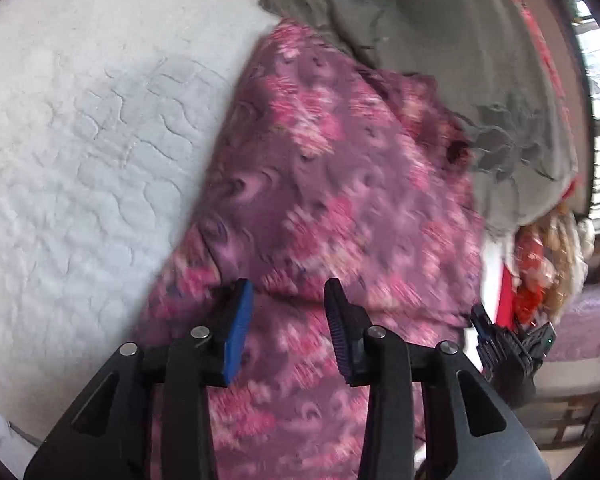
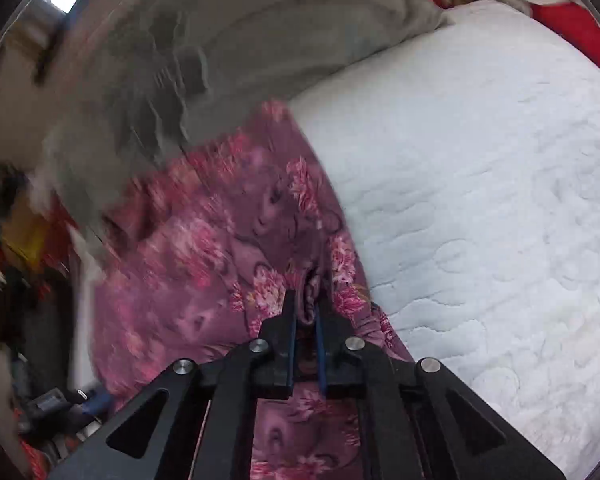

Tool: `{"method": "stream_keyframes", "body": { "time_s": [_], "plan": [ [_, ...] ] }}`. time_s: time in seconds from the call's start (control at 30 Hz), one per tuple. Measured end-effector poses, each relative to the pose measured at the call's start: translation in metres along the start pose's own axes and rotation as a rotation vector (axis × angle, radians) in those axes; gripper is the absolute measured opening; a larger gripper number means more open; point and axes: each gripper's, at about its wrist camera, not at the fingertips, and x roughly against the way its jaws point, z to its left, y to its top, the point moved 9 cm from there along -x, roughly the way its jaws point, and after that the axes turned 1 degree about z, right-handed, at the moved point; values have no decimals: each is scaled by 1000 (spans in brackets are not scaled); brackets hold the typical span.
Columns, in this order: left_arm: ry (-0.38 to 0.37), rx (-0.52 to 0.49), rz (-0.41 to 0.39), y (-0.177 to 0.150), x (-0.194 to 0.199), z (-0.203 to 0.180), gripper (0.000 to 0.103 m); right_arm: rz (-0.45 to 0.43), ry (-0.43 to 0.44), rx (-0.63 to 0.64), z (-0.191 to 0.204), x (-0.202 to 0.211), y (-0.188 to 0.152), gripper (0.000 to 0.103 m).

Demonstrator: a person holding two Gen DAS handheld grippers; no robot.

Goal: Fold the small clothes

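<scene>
White quilted mattress pad point(image 1: 80, 152) fills the work surface, stitched in wavy curved lines, slightly puffy. Window with bars at the far right edge of the left wrist view.

Purple floral garment point(image 1: 332, 184) lies along the pad's edge: thin printed fabric, pink flower clusters on mauve, wrinkled, blurred in both views. Grey-olive cloth point(image 1: 420, 32) with a darker leaf-like print overlaps its far end. Red patterned fabric point(image 2: 572, 28) sits beyond the pad in the right wrist view.

Left gripper point(image 1: 288, 320) angles down over the garment. Fingers apart, blue pad point(image 1: 240, 328) facing a ribbed black one. Fabric lies between and under them; cannot tell if the pads actually press it.

Right gripper point(image 2: 306, 312) also angles down, near the garment's edge next to the pad. Fingers nearly together, clamped on a small bunched fold of the floral fabric, which puckers up between the tips. It shows in the left wrist view at lower right point(image 1: 508, 344), beside the garment.
</scene>
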Motion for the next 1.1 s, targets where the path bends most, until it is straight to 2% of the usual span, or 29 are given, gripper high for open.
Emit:
{"method": "stream_keyframes", "body": {
  "time_s": [0.07, 0.1, 0.13, 0.17, 0.23, 0.27, 0.3, 0.33, 0.43, 0.47, 0.53, 0.6, 0.67, 0.8, 0.9, 0.97, 1.1],
  "plan": [
    [-21, -50, -28, -4, 11, -14, 36, -83, 16, -14, 5, 25, 6, 16],
    [-5, -76, -45, -5, 13, -18, 42, -118, 67, 5, 13, 37, 9, 17],
    [20, -102, -61, -5, 10, -23, 53, -138, 103, 44, 22, 45, 8, 23],
    [49, -119, -63, -7, 5, -24, 56, -135, 101, 72, 26, 45, 6, 32],
    [124, -128, 7, -14, -23, -18, 56, -23, 38, 141, 27, 17, -9, 39],
    [147, -128, 37, -19, -33, -14, 55, 88, -26, 154, 20, -6, -21, 37],
    [160, -147, 9, -20, -31, -16, 56, 121, -47, 174, 16, -13, -28, 35],
    [172, -170, -1, -24, -24, -21, 56, 80, -49, 223, 23, -4, -25, 37],
    [101, -192, 70, -51, -15, -34, 56, 185, -65, 273, 28, 9, -38, 38],
    [106, -199, 92, -60, -14, -33, 56, 213, -62, 304, 29, 14, -46, 37],
    [153, -218, 148, -84, -19, -22, 56, 261, -119, 396, 19, 26, -74, 37],
    [158, -223, 165, -101, -19, -15, 56, 302, -159, 427, 1, 35, -98, 37],
    [154, -233, 166, -115, -11, -12, 56, 290, -141, 421, -10, 50, -117, 37],
    [133, -210, 222, -143, 11, 2, 56, 286, -107, 341, -31, 85, -144, 38],
    [164, -219, 185, -161, 36, 19, 56, 271, -113, 305, -50, 108, -164, 38],
    [149, -192, 175, -170, 51, 37, 56, 253, -120, 273, -65, 120, -175, 41],
    [147, -139, 196, -195, 65, 66, 56, 216, -124, 216, -98, 144, -193, 45]
  ]
}}
